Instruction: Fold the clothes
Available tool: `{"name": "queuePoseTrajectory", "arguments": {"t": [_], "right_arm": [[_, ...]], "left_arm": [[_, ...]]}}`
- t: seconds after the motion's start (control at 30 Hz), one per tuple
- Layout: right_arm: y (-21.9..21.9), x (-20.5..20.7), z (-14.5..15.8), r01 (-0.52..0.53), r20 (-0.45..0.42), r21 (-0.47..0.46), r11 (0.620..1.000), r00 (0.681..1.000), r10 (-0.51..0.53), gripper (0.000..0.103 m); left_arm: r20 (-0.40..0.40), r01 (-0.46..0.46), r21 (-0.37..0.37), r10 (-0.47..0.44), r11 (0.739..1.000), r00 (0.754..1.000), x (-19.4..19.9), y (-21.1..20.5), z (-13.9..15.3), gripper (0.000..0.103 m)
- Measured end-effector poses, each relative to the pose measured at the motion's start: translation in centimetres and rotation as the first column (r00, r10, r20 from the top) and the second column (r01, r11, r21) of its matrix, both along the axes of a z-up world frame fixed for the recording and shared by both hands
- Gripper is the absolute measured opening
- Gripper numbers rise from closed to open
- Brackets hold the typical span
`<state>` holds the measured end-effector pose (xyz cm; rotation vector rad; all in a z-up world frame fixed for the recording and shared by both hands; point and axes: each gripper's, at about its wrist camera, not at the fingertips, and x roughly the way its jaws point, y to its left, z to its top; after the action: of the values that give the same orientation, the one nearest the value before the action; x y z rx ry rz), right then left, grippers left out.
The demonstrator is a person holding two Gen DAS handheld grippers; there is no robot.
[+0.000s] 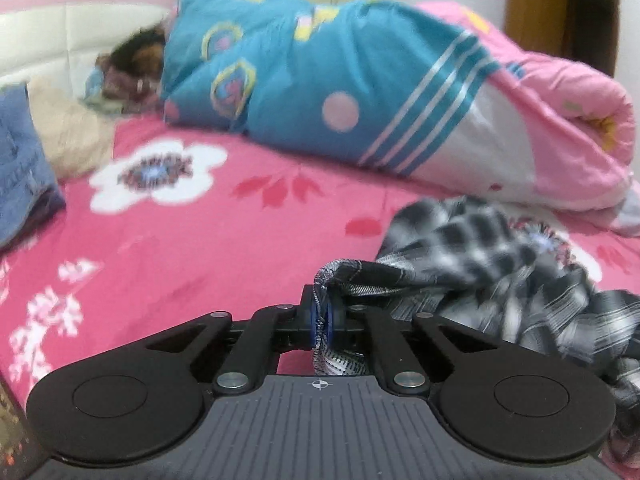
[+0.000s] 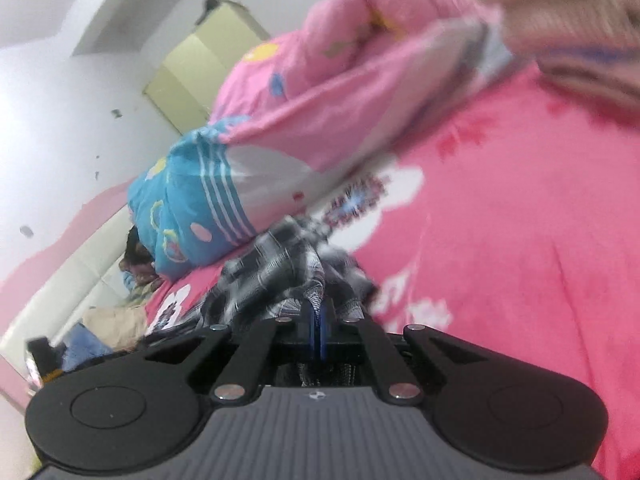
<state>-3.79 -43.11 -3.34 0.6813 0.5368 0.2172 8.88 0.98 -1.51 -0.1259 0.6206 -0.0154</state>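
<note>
The left gripper (image 1: 322,312) is clamped on a bunched edge of a black-and-white plaid garment (image 1: 480,264); a strip of the cloth runs between its blue pads (image 1: 316,320) and hangs out below them. The rest of the garment lies crumpled to the right of that gripper on the pink flowered bed sheet (image 1: 180,248). In the right wrist view, which is tilted, the right gripper (image 2: 320,320) is likewise closed tight on a fold of the same plaid garment (image 2: 272,268), the fabric heaped just ahead of its fingers and touching them. Behind the garment a rolled quilt, blue (image 1: 300,72) at one end and pink (image 1: 560,128) at the other, lies across the bed. Near the headboard (image 1: 60,36) on the left sit a beige cloth (image 1: 68,132) and a piece of blue denim (image 1: 20,160). A dark, blurred bundle (image 1: 132,68) rests against the quilt's blue end; what it is cannot be made out
</note>
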Motion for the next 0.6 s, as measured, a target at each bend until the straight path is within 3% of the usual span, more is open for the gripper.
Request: {"name": "queuePoseTrajectory", "arguments": {"t": [0.1, 0.17, 0.2, 0.23, 0.3, 0.43, 0.5, 0.6], "right_arm": [[-0.7, -1.0, -0.1, 0.005, -0.010, 0.049, 0.999, 1.000, -0.004, 0.006], [-1.0, -2.0, 0.3, 0.000, 0.021, 0.067, 0.998, 1.000, -0.002, 0.022], [-1.0, -2.6, 0.6, -0.003, 0.041, 0.060, 0.998, 0.999, 0.000, 0.044], [-1.0, -3.2, 1.0, -0.005, 0.063, 0.051, 0.999, 0.998, 0.002, 0.056], [-0.2, -2.8, 1.0, -0.022, 0.036, 0.007, 1.000, 0.999, 0.022, 0.062], [1.4, -2.1, 1.0, -0.060, -0.026, -0.081, 0.995, 0.998, 0.058, 0.062], [2.2, -1.2, 0.2, -0.073, -0.066, -0.107, 0.992, 0.996, 0.067, 0.057], [3.4, -0.3, -0.6, -0.098, -0.110, -0.114, 0.989, 0.990, 0.086, 0.014]], "left_arm": [[0.011, 0.019, -0.033, -0.018, 0.999, 1.000, -1.0, 0.7, 0.0, 0.008], [0.061, 0.041, -0.038, -0.038, 0.998, 0.997, -2.2, 0.8, 0.5, 0.014], [0.091, 0.051, -0.039, -0.047, 0.998, 0.995, -2.9, 0.8, 0.8, 0.023], [0.121, 0.061, -0.040, -0.056, 0.997, 0.991, -3.7, 0.8, 1.1, 0.034], [0.174, 0.095, -0.039, -0.086, 0.995, 0.981, -5.1, 0.5, 1.6, 0.045], [0.256, 0.185, -0.036, -0.170, 0.982, 0.952, -7.9, -0.6, 2.3, 0.057], [0.279, 0.238, -0.034, -0.219, 0.971, 0.935, -9.2, -1.3, 2.3, 0.060], [0.294, 0.293, -0.040, -0.269, 0.955, 0.917, -10.7, -2.3, 1.9, 0.063]]}}
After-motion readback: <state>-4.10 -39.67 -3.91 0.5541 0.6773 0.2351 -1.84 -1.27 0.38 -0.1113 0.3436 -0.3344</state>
